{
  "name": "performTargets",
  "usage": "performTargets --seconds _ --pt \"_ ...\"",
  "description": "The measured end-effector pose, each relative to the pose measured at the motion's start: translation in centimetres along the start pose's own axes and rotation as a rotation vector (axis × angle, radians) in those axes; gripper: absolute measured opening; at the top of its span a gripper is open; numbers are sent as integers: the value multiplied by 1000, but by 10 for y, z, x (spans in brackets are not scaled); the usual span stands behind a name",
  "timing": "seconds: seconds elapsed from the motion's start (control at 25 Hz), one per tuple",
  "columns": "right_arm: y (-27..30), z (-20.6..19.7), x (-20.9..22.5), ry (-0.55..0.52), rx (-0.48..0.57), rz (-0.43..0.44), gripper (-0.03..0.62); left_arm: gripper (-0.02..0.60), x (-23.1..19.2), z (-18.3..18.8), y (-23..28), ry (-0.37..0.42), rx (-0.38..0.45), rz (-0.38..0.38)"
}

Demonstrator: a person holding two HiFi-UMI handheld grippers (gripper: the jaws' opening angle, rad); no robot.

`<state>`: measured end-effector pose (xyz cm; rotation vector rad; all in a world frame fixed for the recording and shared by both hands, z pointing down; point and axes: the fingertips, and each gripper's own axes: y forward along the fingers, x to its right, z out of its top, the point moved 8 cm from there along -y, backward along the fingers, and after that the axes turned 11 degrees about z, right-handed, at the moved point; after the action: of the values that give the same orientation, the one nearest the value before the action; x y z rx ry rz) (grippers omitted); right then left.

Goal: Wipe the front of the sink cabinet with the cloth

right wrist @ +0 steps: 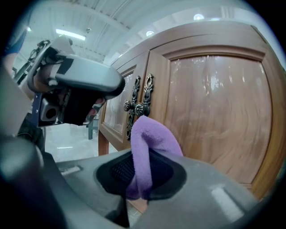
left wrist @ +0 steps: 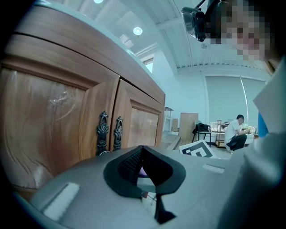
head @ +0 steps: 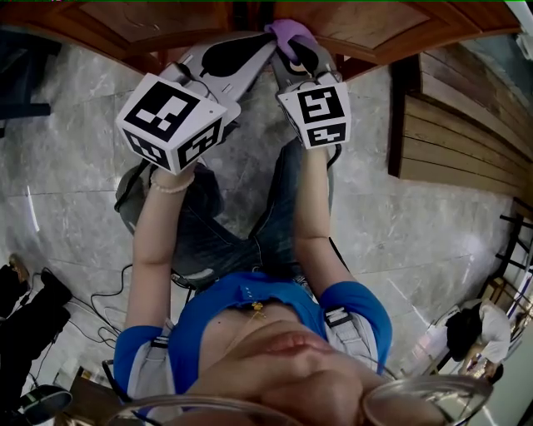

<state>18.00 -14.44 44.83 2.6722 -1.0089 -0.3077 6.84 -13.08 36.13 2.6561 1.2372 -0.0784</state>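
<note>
Subject kneels on a grey tiled floor (head: 67,158) facing the wooden sink cabinet (head: 366,25), one gripper in each hand, both aimed at the cabinet front.

Right gripper (head: 293,48): jaws clamped on the purple cloth (head: 288,33). In the right gripper view the cloth (right wrist: 149,147) rises from between the black pads as a folded loop and stands before the right-hand door panel (right wrist: 219,112), just beside and below the pair of ornate metal handles (right wrist: 138,107). Contact between cloth and wood cannot be confirmed from any view.

Left gripper (head: 254,56): jaws closed together, holding nothing. Its own view shows the pads (left wrist: 129,165) meeting, with only a thin sliver of purple visible through the slot. The right gripper view shows the left gripper (right wrist: 85,82) raised at the left, clear of the cloth and apart from the doors.

The head view places both tips close together at the lower edge of the doors, near the centre seam. Wooden planks (head: 458,141) lie on the floor to the right.
</note>
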Motion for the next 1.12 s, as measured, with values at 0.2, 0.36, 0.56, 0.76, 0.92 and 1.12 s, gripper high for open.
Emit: performTargets --seconds 0.2,0.36,0.56,0.76,0.92,1.12 --pt "1 0 -1 1 4 -17 61 -2 -6 -7 0 -7 -16 20" --pt "1 1 -2 9 4 -23 61 -2 -8 -7 4 -15 -14 14" --pt "3 2 1 28 15 -23 61 -2 -14 -8 16 12 -18 3" --pt "-4 13 -3 68 -25 -45 57 0 -11 -1 23 172 -1 -36" --pt "-32 64 1 117 27 -124 55 0 -17 15 16 123 74 51" --pt "-71 159 -2 65 7 -87 55 0 -16 74 -23 -55 30 191"
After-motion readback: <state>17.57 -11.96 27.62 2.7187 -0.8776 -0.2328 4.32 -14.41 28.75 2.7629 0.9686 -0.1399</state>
